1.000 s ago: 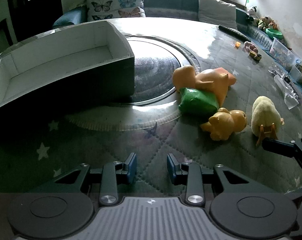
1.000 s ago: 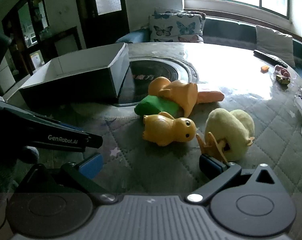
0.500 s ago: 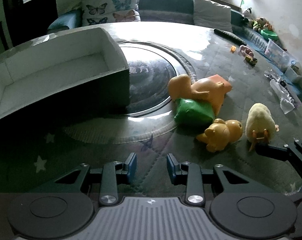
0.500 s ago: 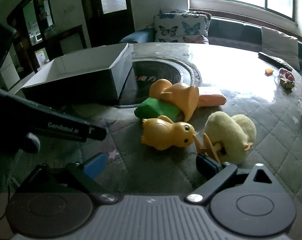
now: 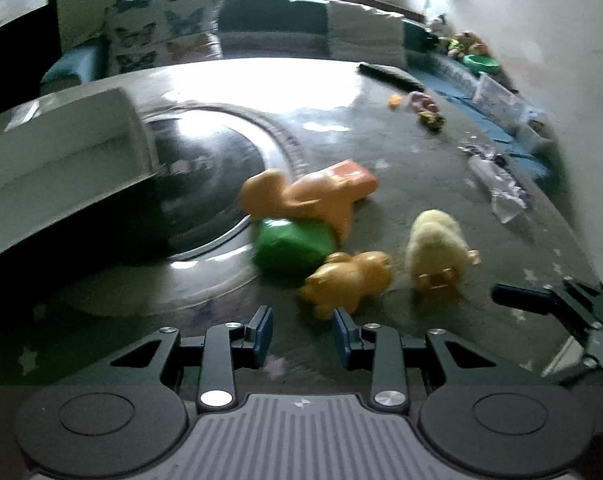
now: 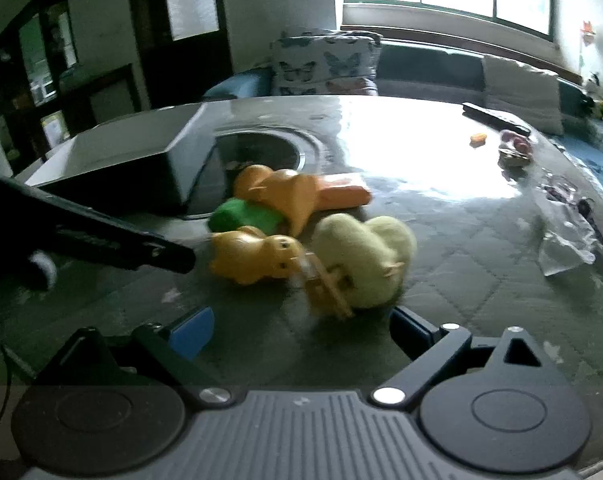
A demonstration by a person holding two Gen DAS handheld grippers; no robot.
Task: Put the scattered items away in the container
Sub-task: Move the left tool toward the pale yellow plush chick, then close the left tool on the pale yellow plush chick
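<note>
A pile of toys lies on the round table: a small orange duck (image 5: 347,280) (image 6: 257,256), a pale yellow plush chick (image 5: 435,250) (image 6: 365,264), a green lump (image 5: 291,246) (image 6: 243,218) and a large orange duck (image 5: 305,198) (image 6: 285,192). The open box (image 5: 61,160) (image 6: 117,160), dark outside and white inside, stands to their left. My left gripper (image 5: 302,338) is open and empty, just short of the small orange duck. My right gripper (image 6: 301,334) is wide open and empty, just short of the chick's feet.
A flat orange block (image 5: 351,174) lies behind the large duck. A remote (image 5: 389,74), small trinkets (image 5: 425,110) and a plastic bag (image 6: 565,236) lie at the far right of the table. A sofa with a butterfly cushion (image 6: 325,68) runs behind.
Both grippers have moved forward toward the toys; the left one has also swung right, so the box has slid left in its view. Both stay open.
</note>
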